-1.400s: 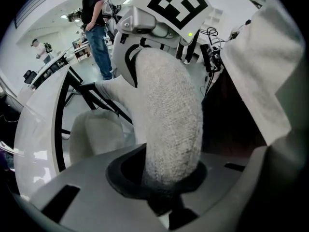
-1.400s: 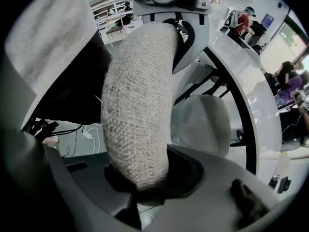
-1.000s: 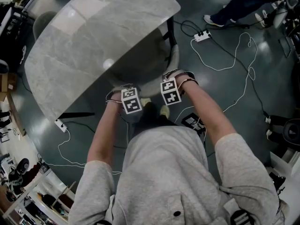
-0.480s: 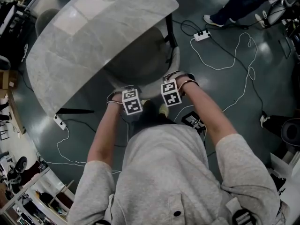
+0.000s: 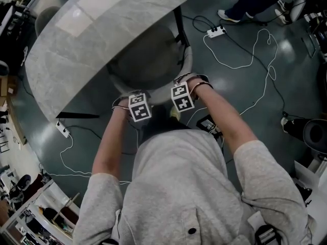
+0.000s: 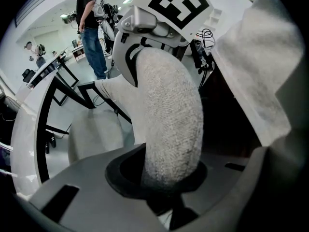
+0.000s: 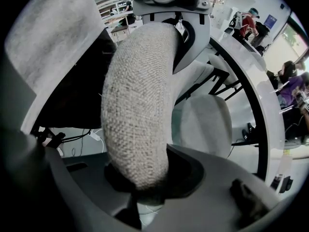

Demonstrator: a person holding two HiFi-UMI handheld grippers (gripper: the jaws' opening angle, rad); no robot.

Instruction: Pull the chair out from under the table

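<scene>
So the chair [image 5: 153, 68] is seen from the head view partly tucked under the near edge of the pale, marble-look table [image 5: 92, 40], with its curved backrest turned toward the person. The backrest's top rim is gripped by both tools side by side. The left gripper [image 5: 138, 105] is set on the left part of the rim and the right gripper [image 5: 181, 96] just beside it on the right, both pointed steeply down.

In the left gripper view, the left gripper [image 6: 164, 178] is closed down partway onto the nubby grey fabric rim [image 6: 169, 120], which fills the gap between the jaws. The right gripper [image 6: 145, 37] can be spotted further along, clamped on the same rim. Same deal in the right gripper view: the right gripper [image 7: 140, 178] is shut onto the thick fabric edge [image 7: 137, 115], nothing loose about it, and the left gripper [image 7: 178, 13] is seen at the far end of the curve.

A second pale chair [image 7: 203, 124] is visible under the table in the right gripper view. On the dark floor, a white cable [image 5: 240, 55] is looped about and a power strip [image 5: 215, 32] is lying near the table's leg. Another person's legs [image 5: 250, 4] are caught at the top right of the head view, well apart from the chair.
</scene>
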